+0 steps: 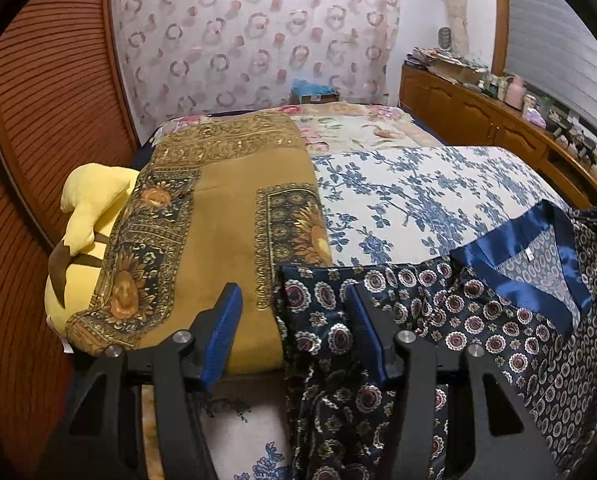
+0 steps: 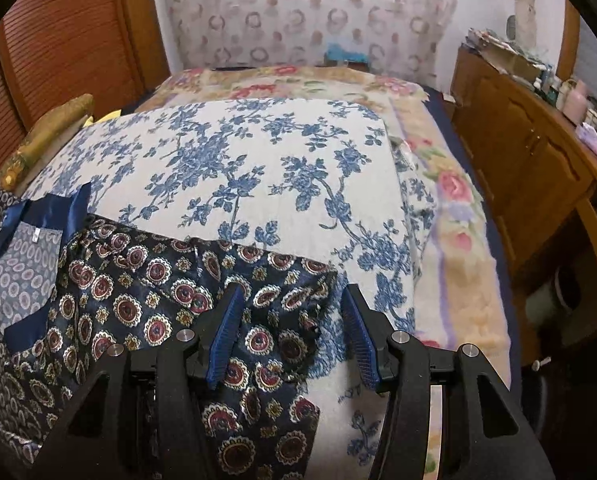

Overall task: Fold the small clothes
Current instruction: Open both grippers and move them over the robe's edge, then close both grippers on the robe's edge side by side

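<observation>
A dark navy satin top [image 1: 478,320] with round red-and-gold medallions and a plain blue neckband [image 1: 510,276] lies spread on the bed. My left gripper [image 1: 294,292] is open over its left sleeve end [image 1: 318,312], the jaws on either side of the sleeve's edge. In the right wrist view the same top [image 2: 138,292] lies at lower left. My right gripper [image 2: 292,292] is open over its right sleeve end [image 2: 290,300], which lies between the jaws. Neither gripper holds cloth.
A blue-floral white cloth [image 2: 258,168] covers the bed under the top. A folded mustard sunflower blanket [image 1: 218,220] and a yellow plush toy [image 1: 86,216] lie at left. A wooden cabinet [image 2: 530,160] with clutter stands on the right, a slatted wooden door [image 1: 38,120] on the left.
</observation>
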Motion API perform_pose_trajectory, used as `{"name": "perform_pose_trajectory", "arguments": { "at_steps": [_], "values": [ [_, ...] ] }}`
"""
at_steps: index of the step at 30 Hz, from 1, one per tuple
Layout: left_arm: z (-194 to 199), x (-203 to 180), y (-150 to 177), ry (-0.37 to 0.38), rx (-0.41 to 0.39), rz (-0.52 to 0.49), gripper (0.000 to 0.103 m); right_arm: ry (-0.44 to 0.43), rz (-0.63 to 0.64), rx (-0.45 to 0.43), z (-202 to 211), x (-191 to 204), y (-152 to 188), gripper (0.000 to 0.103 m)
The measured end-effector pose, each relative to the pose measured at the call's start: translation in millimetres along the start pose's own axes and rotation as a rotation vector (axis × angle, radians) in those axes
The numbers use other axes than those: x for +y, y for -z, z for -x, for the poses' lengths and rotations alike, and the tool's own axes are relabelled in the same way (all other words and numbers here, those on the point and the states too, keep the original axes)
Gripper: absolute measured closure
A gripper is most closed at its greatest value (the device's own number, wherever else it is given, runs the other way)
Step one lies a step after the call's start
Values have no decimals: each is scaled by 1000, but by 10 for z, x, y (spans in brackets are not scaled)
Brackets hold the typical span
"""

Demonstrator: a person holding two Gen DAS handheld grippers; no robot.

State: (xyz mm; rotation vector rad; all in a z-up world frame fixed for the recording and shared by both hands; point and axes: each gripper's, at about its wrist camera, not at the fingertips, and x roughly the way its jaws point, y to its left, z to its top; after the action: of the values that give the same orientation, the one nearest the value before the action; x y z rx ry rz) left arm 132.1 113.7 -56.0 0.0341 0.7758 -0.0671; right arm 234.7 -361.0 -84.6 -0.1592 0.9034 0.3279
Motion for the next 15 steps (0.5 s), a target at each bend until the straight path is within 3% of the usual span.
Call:
{"name": "perform_pose_trajectory", "arguments": {
  "at_steps": [2,3,5,6,8,11,15],
  "values": [
    [-9,-30,-5,-3,6,-14,62,-6,16,-4,-3,36,0,56],
    [-6,-40,-7,-8,5,-21,65,-13,22,-9,3,52,-3,64],
    [-11,-52,-13,-19,7,-31,68,-33,29,-30,44,66,1,91],
    [-19,-43,-18,-22,10,-27,68,-33,27,-59,101,64,3,95],
    [-26,-31,-21,-25,14,-22,69,-16,-3,-122,243,20,11,99],
    [-44,-23,-10,-23,17,-19,69,93,-67,-177,410,-84,20,102],
    [-46,-20,-4,-21,15,-16,69,106,-78,-165,441,-127,29,102]
  ]
}}
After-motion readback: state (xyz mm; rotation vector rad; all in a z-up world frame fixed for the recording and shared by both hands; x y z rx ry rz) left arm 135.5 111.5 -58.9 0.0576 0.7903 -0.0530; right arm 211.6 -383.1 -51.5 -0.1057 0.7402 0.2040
